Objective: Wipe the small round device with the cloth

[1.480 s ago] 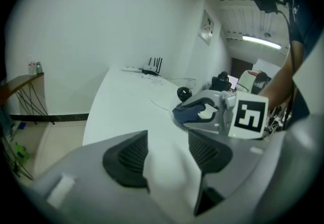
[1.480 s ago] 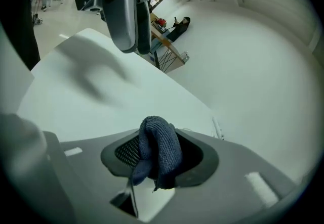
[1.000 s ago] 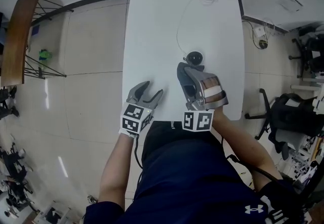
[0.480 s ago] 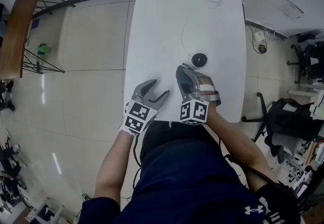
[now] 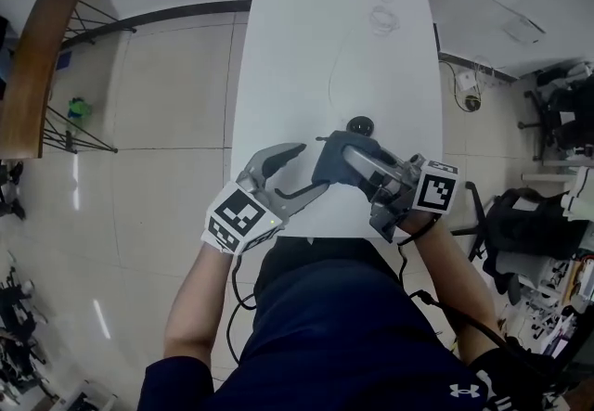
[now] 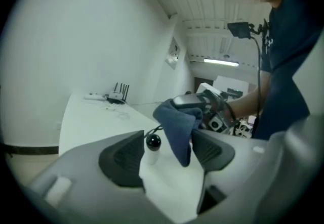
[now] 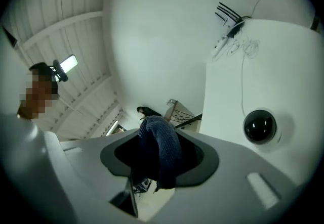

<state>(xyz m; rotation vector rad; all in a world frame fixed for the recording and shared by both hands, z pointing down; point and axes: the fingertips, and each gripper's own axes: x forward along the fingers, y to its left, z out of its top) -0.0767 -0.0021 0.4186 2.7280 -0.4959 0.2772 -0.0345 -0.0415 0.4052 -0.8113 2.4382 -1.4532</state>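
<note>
White table (image 5: 306,57) over tiled floor (image 5: 167,149) bears round device (image 5: 360,126).

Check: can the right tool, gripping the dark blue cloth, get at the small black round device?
Probably yes: the black round device sits on the white table close beside the right tool, nothing between.

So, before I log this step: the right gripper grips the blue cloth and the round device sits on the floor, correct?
Not the floor: the round device sits on the white table, as the right gripper view shows. The right gripper does grip the blue cloth.
</note>
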